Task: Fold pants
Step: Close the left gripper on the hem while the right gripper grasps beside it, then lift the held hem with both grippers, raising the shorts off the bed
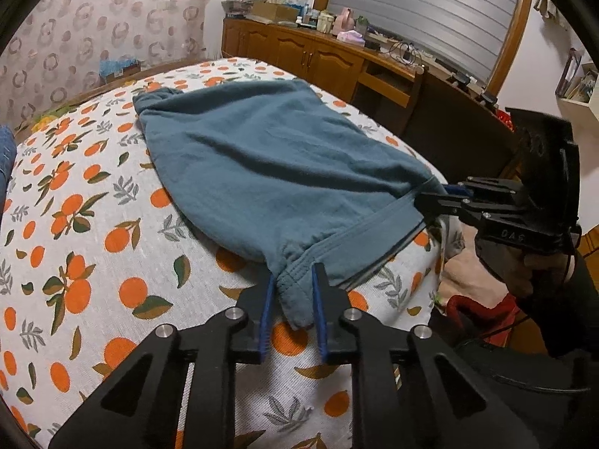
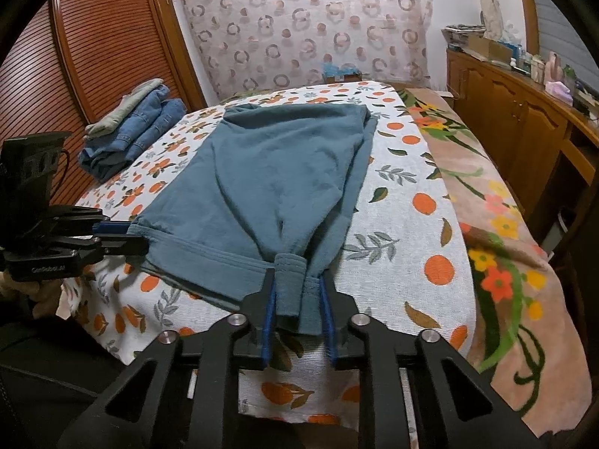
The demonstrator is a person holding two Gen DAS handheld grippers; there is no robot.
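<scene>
1. Left wrist view: the left gripper (image 1: 294, 292) is seen pinching a bunched corner of the teal pants (image 1: 262, 164), with the cloth pressed between its blue pads.
2. The right gripper (image 2: 297, 292) is found clamped on the other near corner of the waistband, where a folded thickness of fabric is held between its fingers.
3. The pants are laid folded on the orange-print bedspread (image 1: 93, 262), the waistband being stretched along the near edge between the two grippers and the far end lying toward the patterned curtain (image 2: 307, 26).
4. Containers: an open cardboard box (image 1: 275, 10) is noted on the wooden sideboard (image 1: 318, 56); its contents cannot be made out. A second small box (image 2: 342, 73), with something blue in it, is seen beyond the far edge of the bed; the blue item cannot be identified.
5. A stack of folded clothes (image 2: 131, 127), denim under a pale garment, is recorded at the far left of the bed.
6. A floral blanket (image 2: 498, 205) is seen under the bedspread on the right side.
7. Hidden or unclear: the small items on the sideboard are too small to be told apart. The hand (image 1: 531, 273) holding the right gripper is partly covered by a dark sleeve. The picture corners are cut off by the lens rim.
</scene>
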